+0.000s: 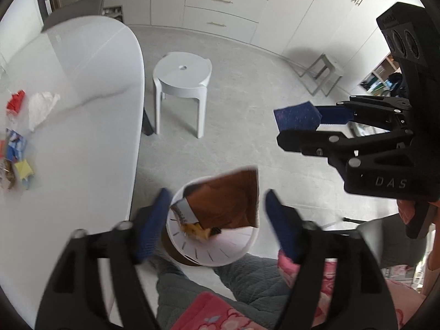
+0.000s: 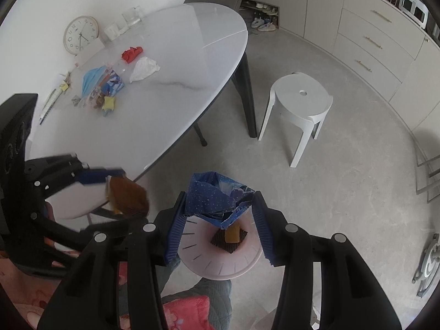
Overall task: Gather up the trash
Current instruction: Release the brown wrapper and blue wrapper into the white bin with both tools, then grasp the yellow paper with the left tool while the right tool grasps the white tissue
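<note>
A white round bin [image 1: 220, 250] stands on the floor below both grippers, with a few scraps inside; it also shows in the right wrist view [image 2: 220, 258]. My left gripper [image 1: 217, 220] is open over it, and a brown wrapper [image 1: 231, 200] hangs between its fingers without being pinched; it appears in the right wrist view [image 2: 129, 198] too. My right gripper [image 2: 220, 220] holds a crumpled blue wrapper [image 2: 217, 198] over the bin, also visible in the left wrist view [image 1: 297, 115]. More trash [image 2: 104, 85] lies on the white table [image 2: 170, 63].
A white stool [image 2: 299, 110] stands on the grey floor right of the table. A clock [image 2: 79, 35] and glasses [image 2: 132, 16] sit at the table's far side. Cabinets [image 2: 379, 35] line the wall. A person's legs show below the bin.
</note>
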The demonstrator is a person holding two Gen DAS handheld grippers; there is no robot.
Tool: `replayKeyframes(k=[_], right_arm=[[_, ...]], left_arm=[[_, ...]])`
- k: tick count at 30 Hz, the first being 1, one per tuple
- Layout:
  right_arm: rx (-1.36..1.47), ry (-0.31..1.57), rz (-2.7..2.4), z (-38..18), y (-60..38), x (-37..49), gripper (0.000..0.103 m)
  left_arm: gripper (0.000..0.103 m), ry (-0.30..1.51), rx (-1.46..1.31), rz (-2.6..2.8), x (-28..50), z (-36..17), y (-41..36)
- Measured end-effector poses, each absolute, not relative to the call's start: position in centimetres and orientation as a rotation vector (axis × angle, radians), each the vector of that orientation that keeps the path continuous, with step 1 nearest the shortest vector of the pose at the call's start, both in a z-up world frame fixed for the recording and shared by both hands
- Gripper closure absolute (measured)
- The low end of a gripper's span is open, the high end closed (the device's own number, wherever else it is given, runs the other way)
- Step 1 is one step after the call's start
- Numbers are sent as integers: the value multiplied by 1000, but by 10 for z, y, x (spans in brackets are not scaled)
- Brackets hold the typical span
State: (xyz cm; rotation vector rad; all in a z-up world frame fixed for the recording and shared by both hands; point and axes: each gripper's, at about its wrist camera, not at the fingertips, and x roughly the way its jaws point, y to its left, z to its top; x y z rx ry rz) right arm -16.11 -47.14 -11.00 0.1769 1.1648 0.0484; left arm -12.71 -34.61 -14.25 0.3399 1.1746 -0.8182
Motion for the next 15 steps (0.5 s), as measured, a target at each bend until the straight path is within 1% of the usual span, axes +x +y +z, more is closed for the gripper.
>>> replayKeyframes(k=[1,4,8,15], right_arm=[[177,1165,57,-111,-473,-161,54],[171,1171,71,-113,-476,-162,54],[178,1195,80,-120,-480,-165,53],[187,1259,104,-142,-465,-174,53]], left_arm=[[17,1169,350,-807,-129,-141,-347],[11,1141,378,-765,-132,-134,-348],[8,1119,402,-721,-128,-128,-341],[8,1098,409,-687,-108,-117,-325]])
